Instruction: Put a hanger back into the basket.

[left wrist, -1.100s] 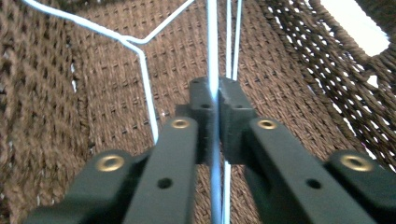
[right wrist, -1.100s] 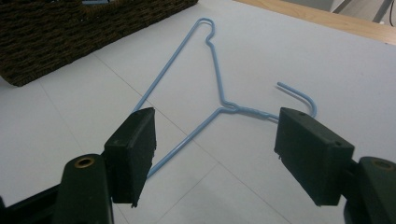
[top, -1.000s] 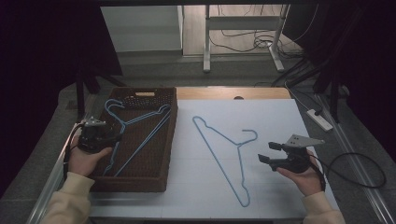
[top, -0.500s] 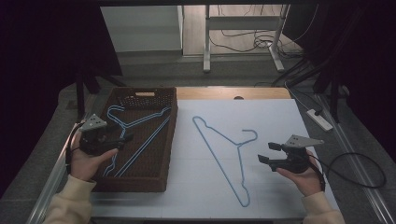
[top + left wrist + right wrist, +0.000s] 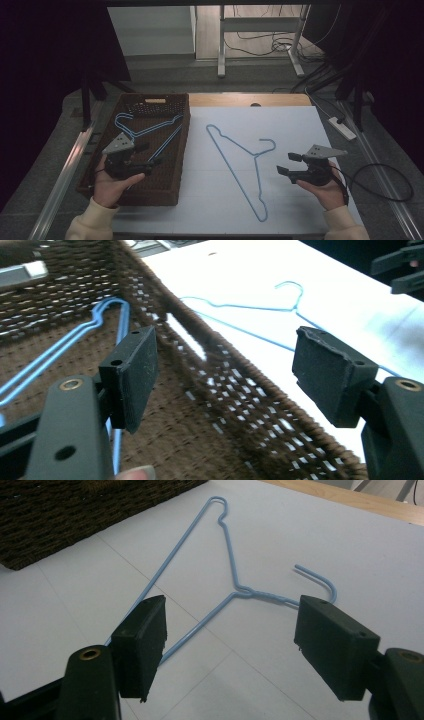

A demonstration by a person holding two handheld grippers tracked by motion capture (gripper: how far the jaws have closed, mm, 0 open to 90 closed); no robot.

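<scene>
A blue wire hanger (image 5: 255,156) lies flat on the white table top (image 5: 300,130), its hook toward the right. Two or three more blue hangers (image 5: 167,141) lie in the brown wicker basket (image 5: 150,196) at the left. My left gripper (image 5: 149,154) hovers over the basket's near half, open and empty, with its jaws pointing right across the basket's rim (image 5: 240,370). In the left gripper view it (image 5: 232,372) faces the table hanger (image 5: 250,307). My right gripper (image 5: 286,163) is open just right of the hanger, and it (image 5: 235,640) frames the hanger's neck (image 5: 235,587).
A white power strip (image 5: 342,127) lies off the table's right edge, and the right gripper's black cable (image 5: 380,180) loops there. A metal rail (image 5: 65,170) runs along the left side. A bare wooden strip (image 5: 250,99) borders the table's far edge.
My left gripper has moved right and a little nearer over the basket, and its jaws now point toward the table hanger. The right gripper and all the hangers have stayed still.
</scene>
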